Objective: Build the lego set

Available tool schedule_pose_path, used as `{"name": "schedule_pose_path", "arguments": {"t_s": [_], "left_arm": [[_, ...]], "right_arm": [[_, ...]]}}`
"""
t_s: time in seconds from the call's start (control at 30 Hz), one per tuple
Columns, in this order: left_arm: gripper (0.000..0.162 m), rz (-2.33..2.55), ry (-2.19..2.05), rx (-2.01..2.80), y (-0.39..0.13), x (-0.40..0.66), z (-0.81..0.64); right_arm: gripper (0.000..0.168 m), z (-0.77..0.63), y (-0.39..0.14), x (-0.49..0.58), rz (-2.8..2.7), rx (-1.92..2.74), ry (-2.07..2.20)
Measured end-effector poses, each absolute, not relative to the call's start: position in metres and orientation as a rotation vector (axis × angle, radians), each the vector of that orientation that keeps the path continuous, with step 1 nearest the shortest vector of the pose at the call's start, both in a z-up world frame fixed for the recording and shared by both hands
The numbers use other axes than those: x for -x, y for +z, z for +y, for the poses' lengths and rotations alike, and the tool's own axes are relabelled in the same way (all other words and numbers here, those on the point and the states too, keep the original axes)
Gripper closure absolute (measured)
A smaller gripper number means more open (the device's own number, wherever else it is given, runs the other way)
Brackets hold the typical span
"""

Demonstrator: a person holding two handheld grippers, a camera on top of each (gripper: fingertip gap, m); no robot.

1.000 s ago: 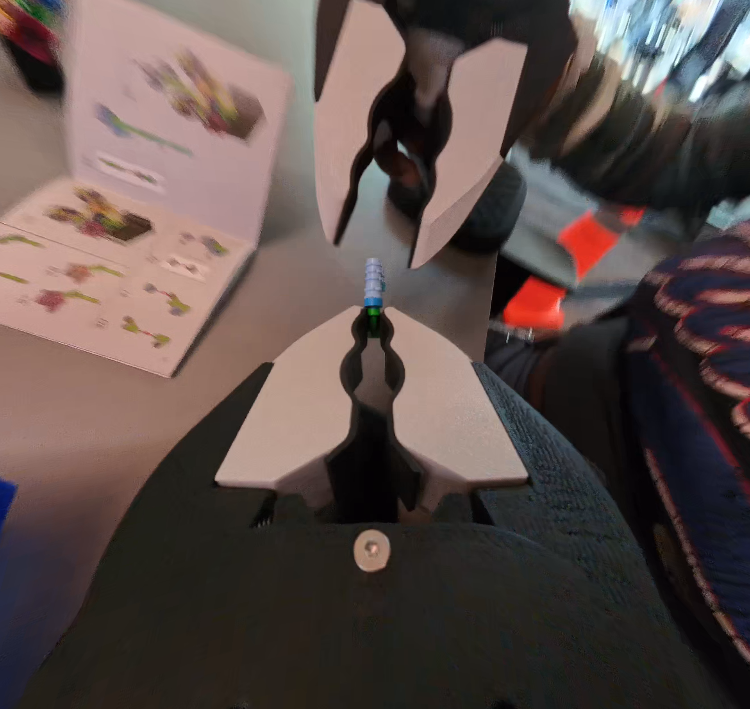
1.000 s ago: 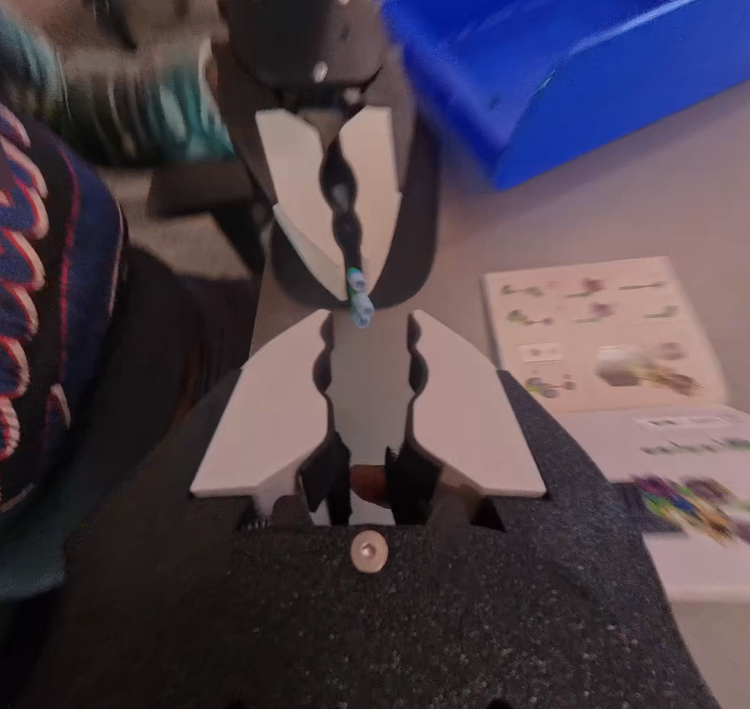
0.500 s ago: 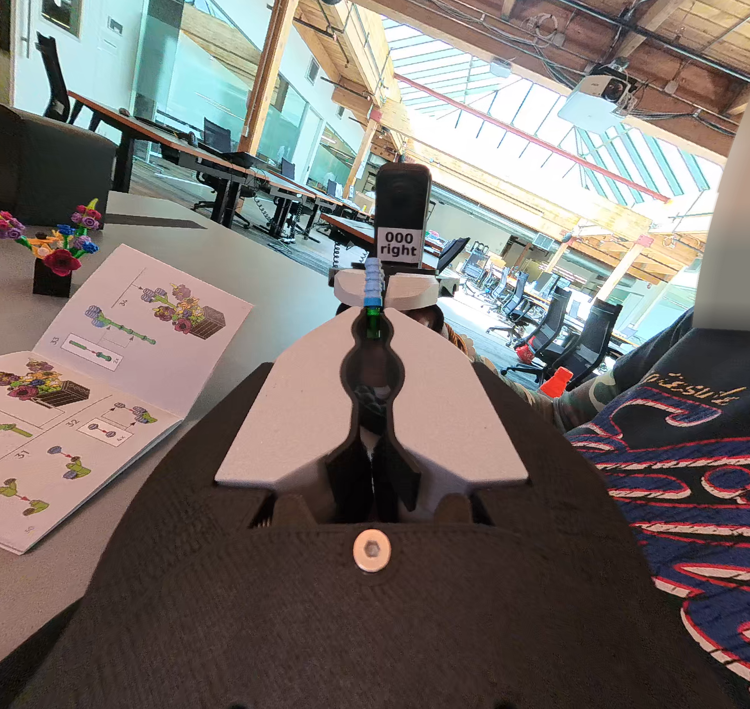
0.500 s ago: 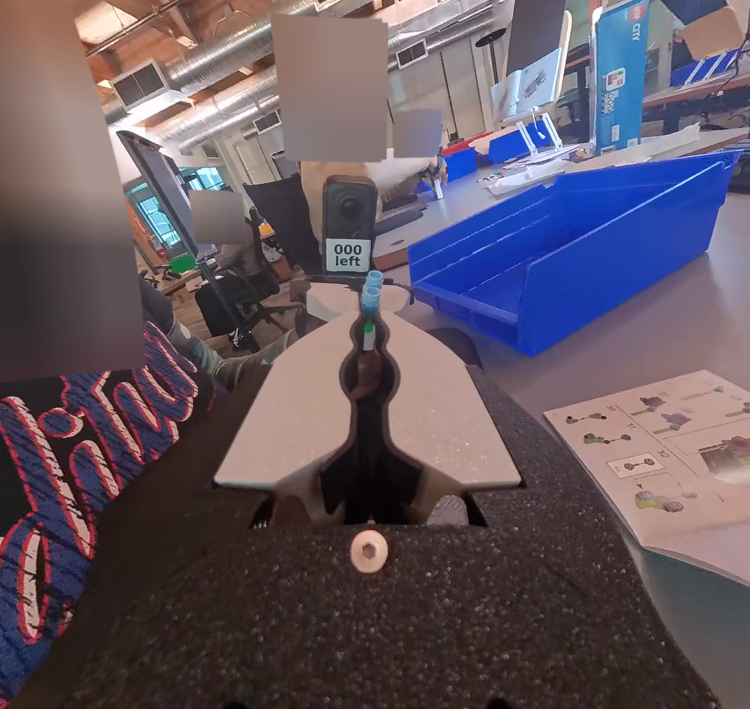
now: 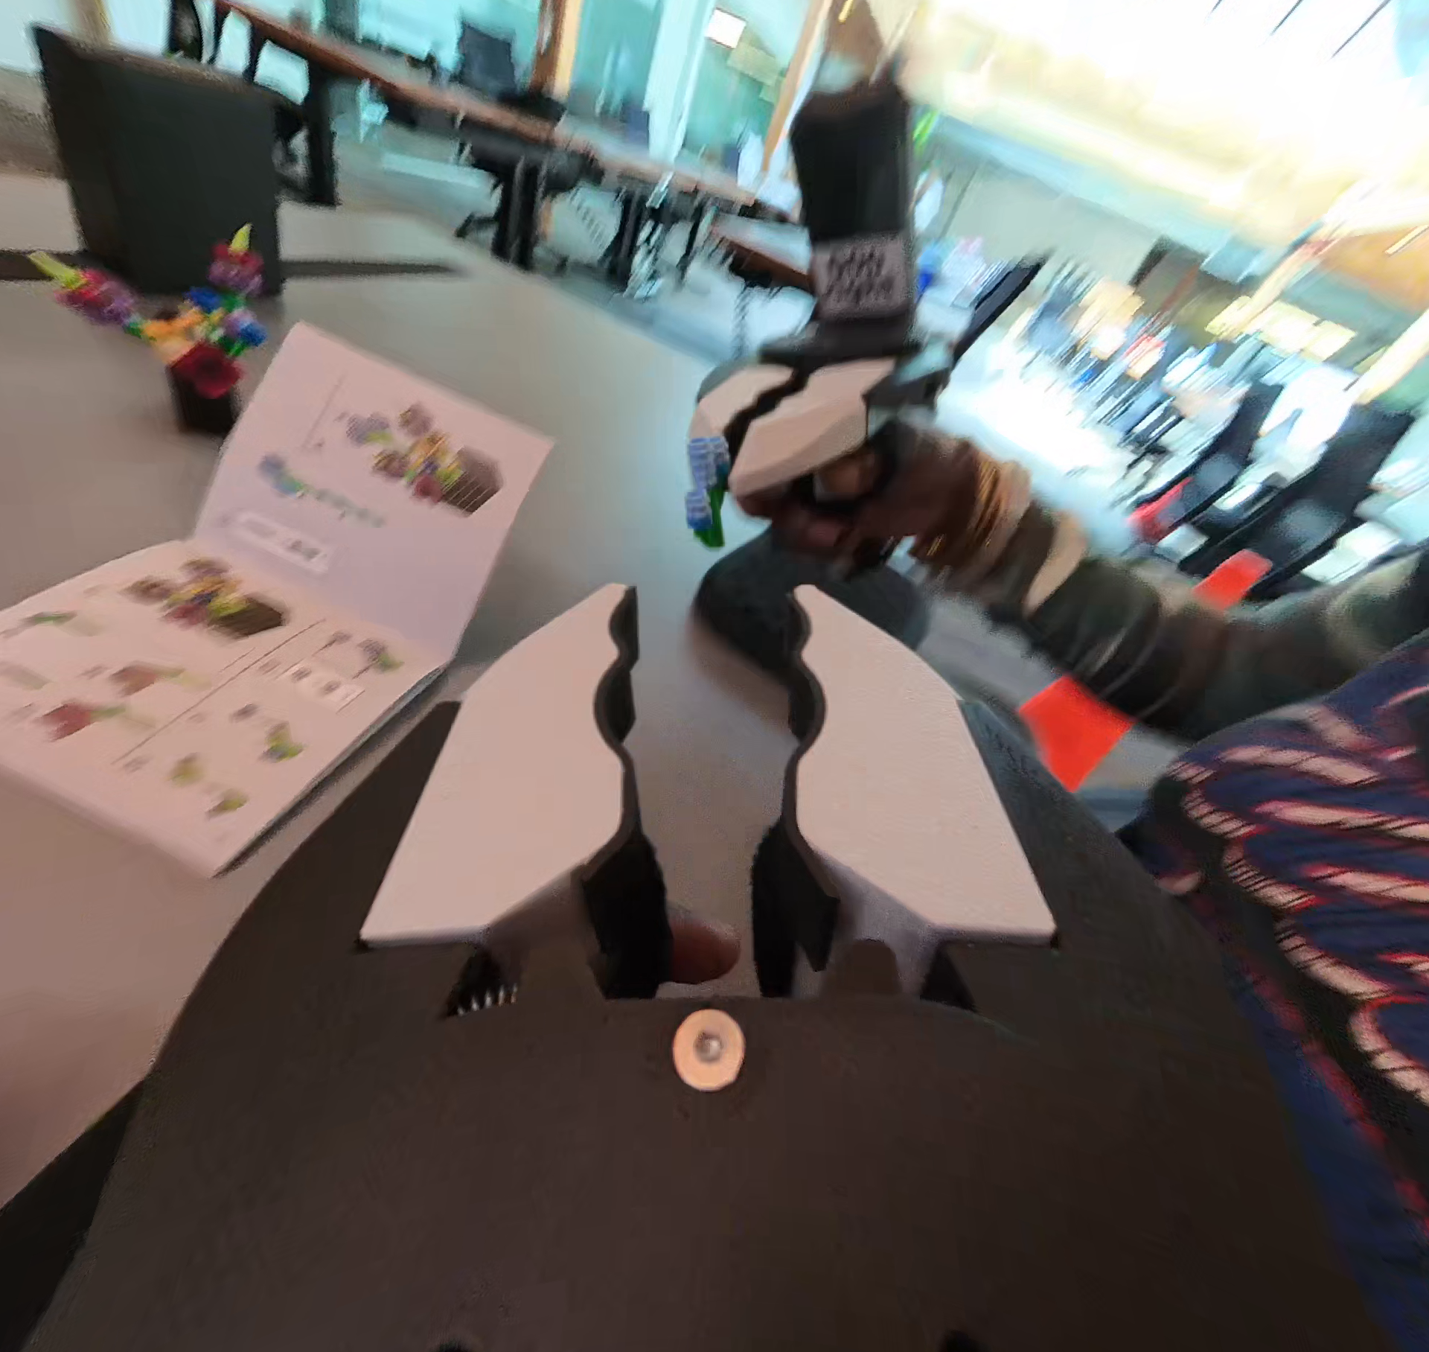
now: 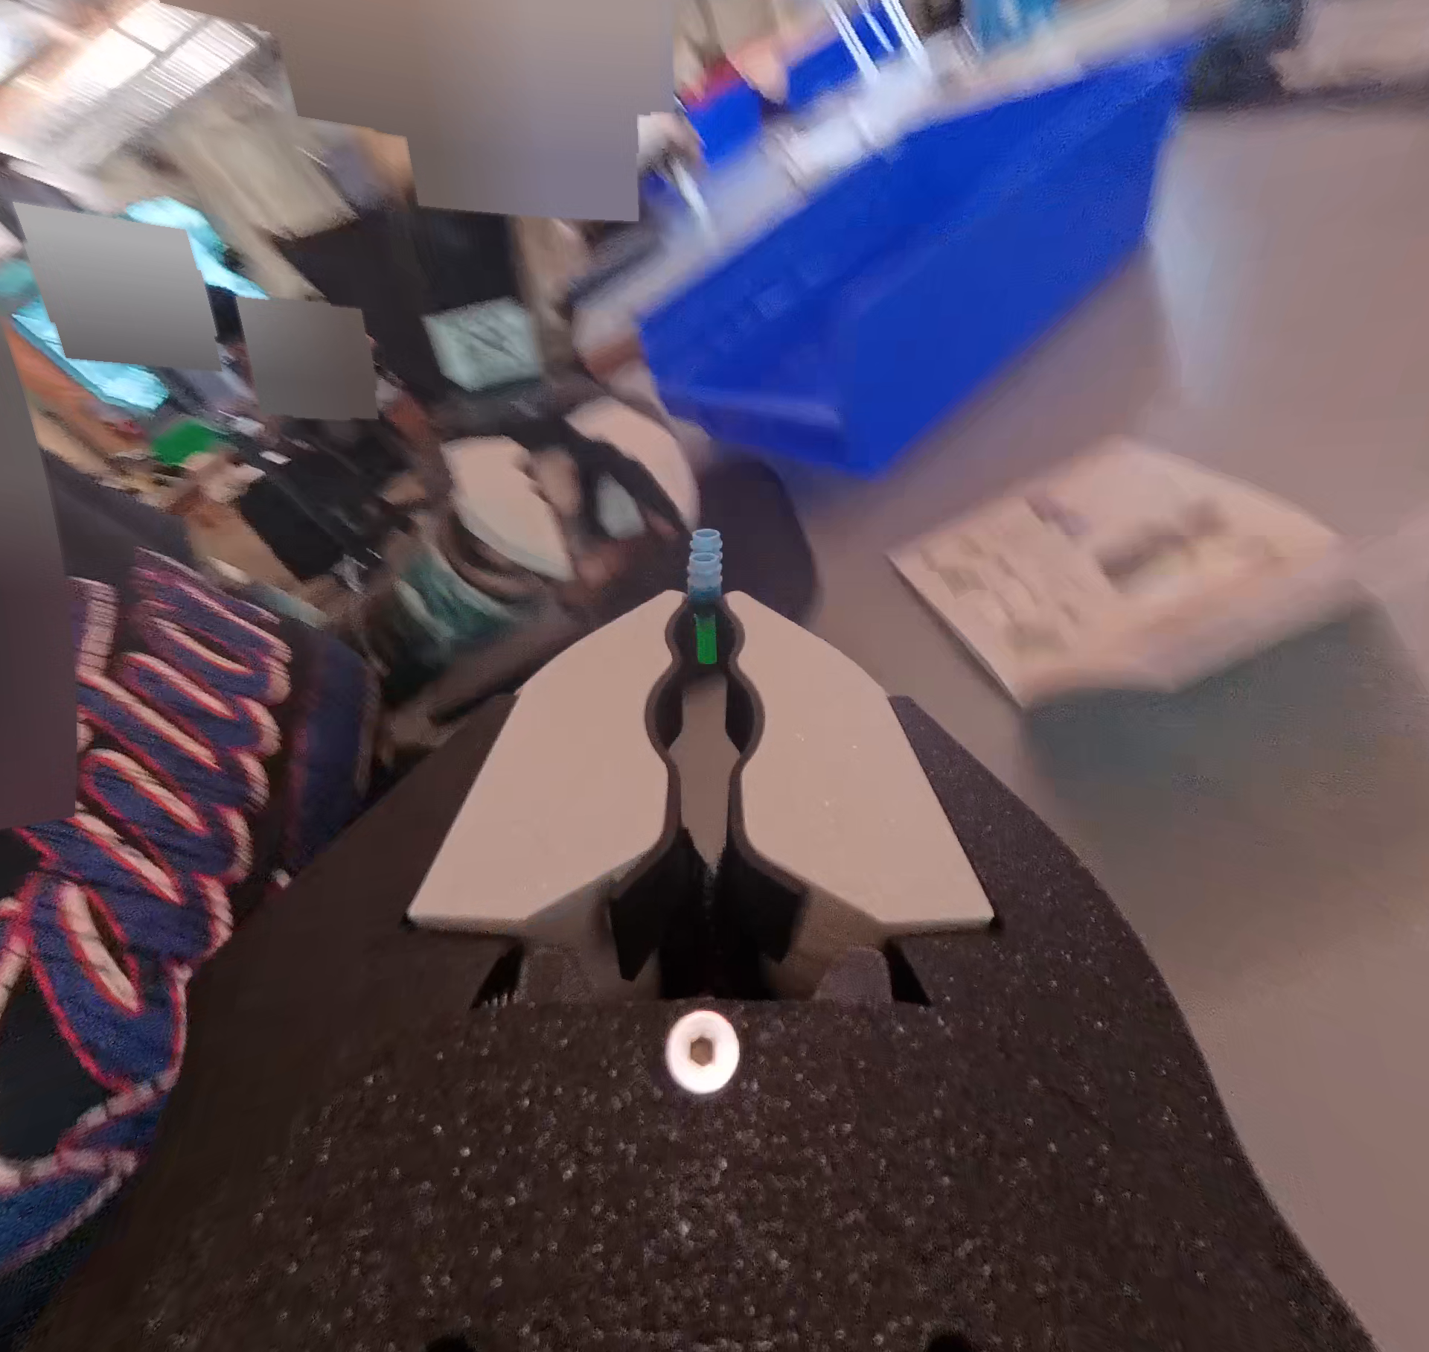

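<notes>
Right tool (image 6: 705, 603) clamped on blue-and-green lego stem (image 6: 705, 580), left tool (image 5: 713, 611) spread, empty, open instruction booklet (image 5: 255, 595) beside

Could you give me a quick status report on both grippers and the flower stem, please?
Left gripper open, empty. Right gripper shut on the blue-and-green flower stem, held above the table. Nothing in the way; open instruction booklet and finished bouquet off to the side.

Blue-topped green lego stem (image 6: 704, 603) upright between jaws
</notes>
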State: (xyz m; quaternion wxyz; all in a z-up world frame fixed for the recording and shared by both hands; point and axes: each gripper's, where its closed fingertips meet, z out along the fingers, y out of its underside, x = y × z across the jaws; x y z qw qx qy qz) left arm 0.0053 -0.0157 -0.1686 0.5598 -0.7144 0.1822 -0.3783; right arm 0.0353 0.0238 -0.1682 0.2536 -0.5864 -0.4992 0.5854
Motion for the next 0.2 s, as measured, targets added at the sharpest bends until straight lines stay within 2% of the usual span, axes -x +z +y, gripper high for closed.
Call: {"name": "schedule_pose_path", "arguments": {"t_s": [0.07,0.2], "left_arm": [[0.118,0.509,-0.683,1.814,-0.189,0.010,-0.014],[0.113,0.608,-0.411,1.931,-0.209,0.032,-0.012]], "right_arm": [[0.163,0.056,-0.210,-0.059,-1.363,1.901,1.434],[0.163,0.083,-0.250,-0.079,-1.324,2.183,1.365]]}}
